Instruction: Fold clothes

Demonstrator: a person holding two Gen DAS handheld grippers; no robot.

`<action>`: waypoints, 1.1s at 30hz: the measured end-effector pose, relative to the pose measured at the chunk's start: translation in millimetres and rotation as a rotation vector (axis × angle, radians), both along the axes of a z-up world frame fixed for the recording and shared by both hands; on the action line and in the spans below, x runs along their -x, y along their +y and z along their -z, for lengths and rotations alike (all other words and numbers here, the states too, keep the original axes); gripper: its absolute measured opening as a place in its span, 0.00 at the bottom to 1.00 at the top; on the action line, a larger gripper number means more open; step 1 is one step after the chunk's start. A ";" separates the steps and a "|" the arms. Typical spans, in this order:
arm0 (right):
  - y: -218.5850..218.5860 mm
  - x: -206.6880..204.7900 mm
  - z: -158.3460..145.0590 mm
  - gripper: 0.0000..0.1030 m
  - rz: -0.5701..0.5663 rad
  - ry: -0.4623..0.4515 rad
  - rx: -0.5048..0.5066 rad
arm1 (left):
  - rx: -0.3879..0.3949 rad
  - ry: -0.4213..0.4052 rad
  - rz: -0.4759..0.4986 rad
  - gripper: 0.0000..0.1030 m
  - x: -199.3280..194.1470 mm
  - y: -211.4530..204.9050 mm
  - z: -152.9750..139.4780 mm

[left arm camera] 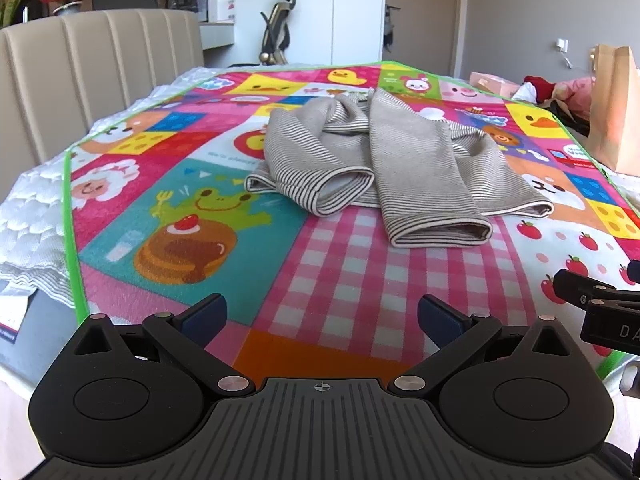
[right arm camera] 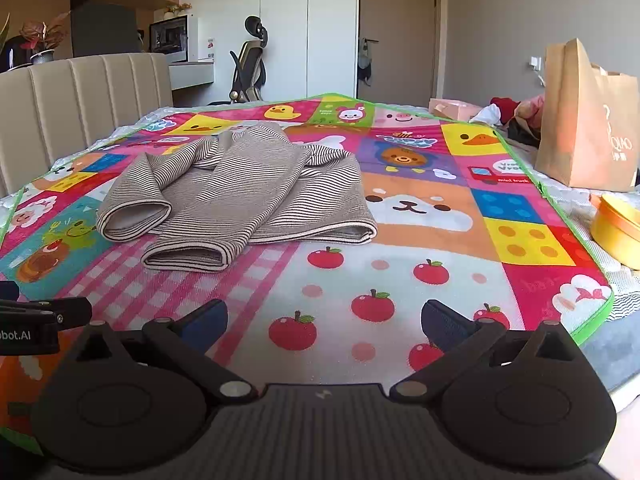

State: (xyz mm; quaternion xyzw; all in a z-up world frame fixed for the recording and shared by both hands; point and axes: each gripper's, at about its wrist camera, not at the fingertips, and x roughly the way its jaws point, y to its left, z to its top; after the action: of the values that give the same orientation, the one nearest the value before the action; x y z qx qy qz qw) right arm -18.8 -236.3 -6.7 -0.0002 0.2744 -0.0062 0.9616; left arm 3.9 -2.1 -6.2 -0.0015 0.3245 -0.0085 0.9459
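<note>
A grey-and-white striped long-sleeved top (left arm camera: 400, 160) lies on the colourful cartoon mat (left arm camera: 280, 260), both sleeves folded inward over the body with the cuffs pointing toward me. The right wrist view shows the same top (right arm camera: 248, 196) left of centre. My left gripper (left arm camera: 320, 320) hovers open over the pink checked patch, well short of the cuffs, with nothing between its fingers. My right gripper (right arm camera: 324, 324) is open and empty above the apple print, to the right of the top. Each gripper's edge shows in the other's view.
A beige padded headboard (left arm camera: 100, 80) stands at the left. At the right sit a brown paper bag (right arm camera: 588, 128), a yellow round box (right arm camera: 616, 232) and a heap of clothes (right arm camera: 516, 116). A white quilt (left arm camera: 32, 208) lies beside the mat's left edge.
</note>
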 end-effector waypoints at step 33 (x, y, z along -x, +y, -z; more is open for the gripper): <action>3.9 -2.0 5.7 1.00 -0.024 0.014 -0.001 | 0.006 0.030 0.007 1.00 -2.8 -0.1 7.3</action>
State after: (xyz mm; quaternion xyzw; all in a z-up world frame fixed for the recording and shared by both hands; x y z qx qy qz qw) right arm -16.8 -232.4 -12.4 -0.0031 0.2814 0.0055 0.9596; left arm 6.7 -2.2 -13.5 -0.0034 0.3384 -0.0127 0.9409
